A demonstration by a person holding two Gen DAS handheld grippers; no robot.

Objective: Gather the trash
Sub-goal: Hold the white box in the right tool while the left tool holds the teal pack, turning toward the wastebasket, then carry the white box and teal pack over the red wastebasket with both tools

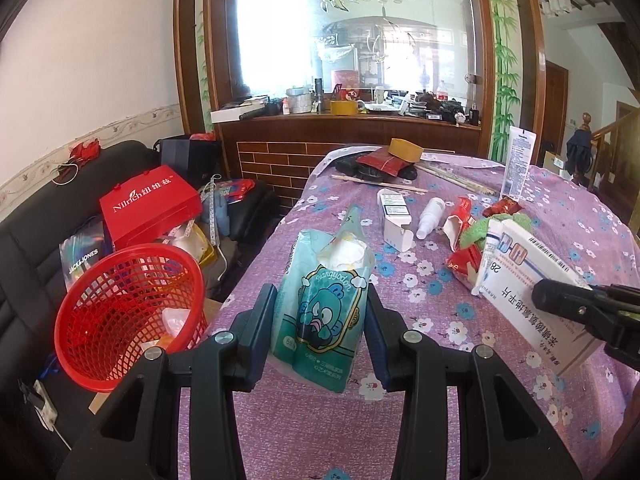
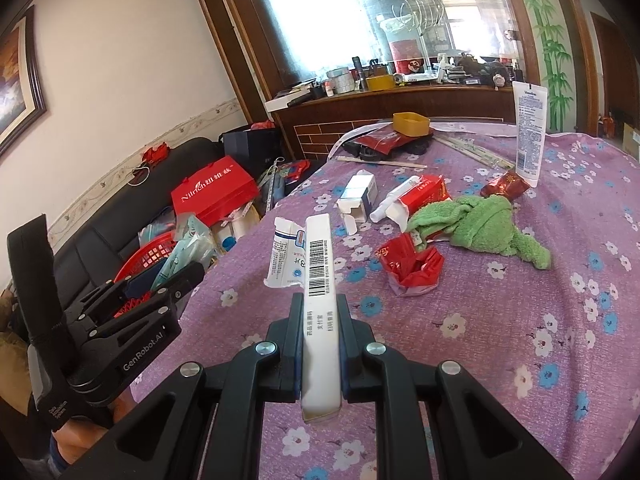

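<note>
Tablecloth [image 1: 320, 420], purple with flowers, covers the table; behind it stand a dark sofa [image 1: 36, 240] and a wood-framed mirror [image 1: 352, 28]. Beside the table's left edge a red mesh basket [image 1: 120, 312] holds some pale scraps. The left gripper [image 1: 320, 320] is clamped on a teal tissue pack [image 1: 324, 304] above the table; the right gripper [image 2: 320, 316] pinches a white medicine box [image 2: 320, 280] edge-up.

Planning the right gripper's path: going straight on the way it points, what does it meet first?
Probably the tablecloth; the held white box leads, and the crushed red pack lies just right of that line.
</note>
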